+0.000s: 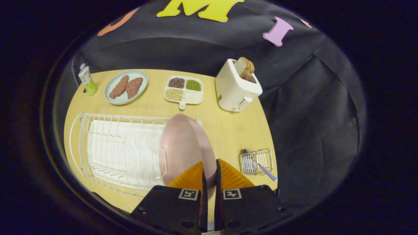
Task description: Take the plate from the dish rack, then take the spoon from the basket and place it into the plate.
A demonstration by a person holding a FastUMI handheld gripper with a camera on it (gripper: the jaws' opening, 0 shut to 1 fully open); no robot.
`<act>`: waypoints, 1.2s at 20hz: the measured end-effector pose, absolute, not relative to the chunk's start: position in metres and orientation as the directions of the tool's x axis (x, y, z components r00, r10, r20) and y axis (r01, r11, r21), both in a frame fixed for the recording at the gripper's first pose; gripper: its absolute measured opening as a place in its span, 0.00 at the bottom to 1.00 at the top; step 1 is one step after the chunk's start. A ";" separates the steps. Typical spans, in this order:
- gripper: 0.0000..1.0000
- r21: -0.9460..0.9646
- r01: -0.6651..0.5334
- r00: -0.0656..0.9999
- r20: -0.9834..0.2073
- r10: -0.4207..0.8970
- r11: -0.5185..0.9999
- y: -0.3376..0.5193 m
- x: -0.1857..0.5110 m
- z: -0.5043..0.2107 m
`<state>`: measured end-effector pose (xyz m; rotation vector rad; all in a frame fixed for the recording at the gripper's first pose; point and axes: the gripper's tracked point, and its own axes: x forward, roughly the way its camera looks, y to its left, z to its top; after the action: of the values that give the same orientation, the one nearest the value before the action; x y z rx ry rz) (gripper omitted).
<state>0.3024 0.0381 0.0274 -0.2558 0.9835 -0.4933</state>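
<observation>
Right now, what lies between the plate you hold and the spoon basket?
Bare tabletop; in the gripper view nothing lies between the pink plate, pinched by the fingers, and the wire basket with the spoon.

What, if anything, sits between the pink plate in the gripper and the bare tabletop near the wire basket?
Nothing visible blocks it. The gripper is shut on the round pink plate at the white wire dish rack's end; bare wooden table lies between it and the small wire basket holding the spoon.

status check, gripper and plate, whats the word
Gripper shut on pink plate rim, at dish rack. Spoon waiting in basket. Nothing in the way.
</observation>
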 end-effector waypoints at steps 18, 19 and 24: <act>0.12 -0.477 0.447 0.600 -0.467 -0.649 0.757 0.061 0.264 0.067; 0.11 -0.437 0.426 0.622 -0.496 -0.607 0.793 0.063 0.256 0.064; 0.11 -0.218 0.329 0.721 -0.571 -0.394 0.919 0.065 0.202 0.049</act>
<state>0.2019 0.0654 0.0487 -0.1040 0.6536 -0.3999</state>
